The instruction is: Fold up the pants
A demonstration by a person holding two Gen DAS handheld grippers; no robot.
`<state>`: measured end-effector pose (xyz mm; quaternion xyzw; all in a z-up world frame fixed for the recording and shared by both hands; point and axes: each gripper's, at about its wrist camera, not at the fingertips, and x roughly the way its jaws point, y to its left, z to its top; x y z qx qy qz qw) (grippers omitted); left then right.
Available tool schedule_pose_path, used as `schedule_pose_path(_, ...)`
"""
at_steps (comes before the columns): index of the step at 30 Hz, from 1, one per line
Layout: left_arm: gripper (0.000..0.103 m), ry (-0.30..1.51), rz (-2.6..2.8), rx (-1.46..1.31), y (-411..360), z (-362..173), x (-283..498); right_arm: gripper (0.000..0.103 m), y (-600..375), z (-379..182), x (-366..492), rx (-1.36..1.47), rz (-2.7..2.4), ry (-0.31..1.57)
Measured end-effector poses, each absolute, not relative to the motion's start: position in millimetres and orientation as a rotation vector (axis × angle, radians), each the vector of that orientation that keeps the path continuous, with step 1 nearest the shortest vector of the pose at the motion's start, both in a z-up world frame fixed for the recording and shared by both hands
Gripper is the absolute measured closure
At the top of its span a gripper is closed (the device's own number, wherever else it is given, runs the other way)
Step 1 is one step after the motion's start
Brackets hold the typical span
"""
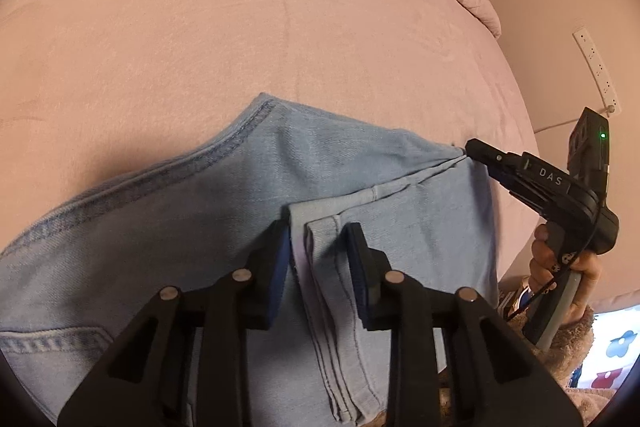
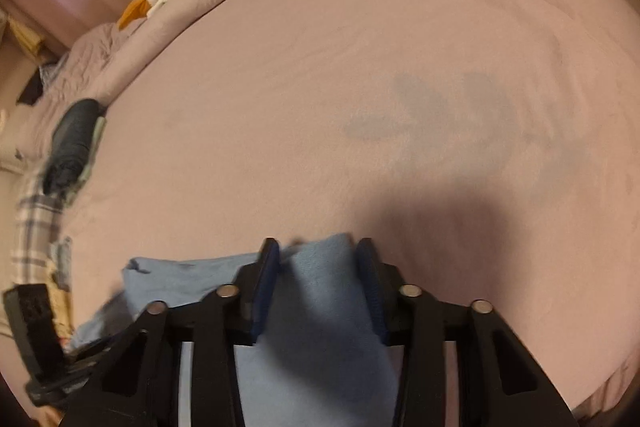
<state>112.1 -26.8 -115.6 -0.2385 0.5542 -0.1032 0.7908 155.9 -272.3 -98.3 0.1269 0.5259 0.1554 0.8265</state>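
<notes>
A: Where do the pants (image 1: 248, 187) lie?

B: On the pink bed sheet (image 1: 200, 27), at the near edge. In the left wrist view the light blue denim fills the lower half from 9 o'clock round to 3 o'clock, with a stitched seam running up to a peak near the centre. A back pocket shows at 8 o'clock.

A: And the left gripper (image 1: 318, 267)?

B: Its jaws stand narrow, one on each side of a stack of layered leg hems at 6 o'clock. Whether the pads actually press the denim cannot be told; a slim gap seems to show on the right side.

A: The right gripper (image 2: 316, 267)?

B: In its own view, which is blurred, a bunch of blue cloth sits between the jaws, which are part closed. In the left view its tip meets a gathered corner of the fabric at 3 o'clock, with the person's hand (image 1: 560, 267) on the handle below. A firm grip cannot be confirmed.

A: How far along is the fold?

B: Judging by the stacked hems, the 2 legs already lie 1 over the other. What seems left is bringing the hems toward the waist, then smoothing.
</notes>
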Motion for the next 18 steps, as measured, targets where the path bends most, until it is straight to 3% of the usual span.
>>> schedule_pose_path(6, 0.073, 1.19, -0.214, -0.496, -29.9, -114.3, 112.9, 0.082, -272.0, -90.3, 158.3, 0.216, 0.301, 1.073)
schedule_pose_path(18, 0.073, 1.16, -0.178, -0.478, -34.5, -114.1, 105.3, 0.085, -261.3, -108.2, 173.5, 0.169, 0.228, 1.08)
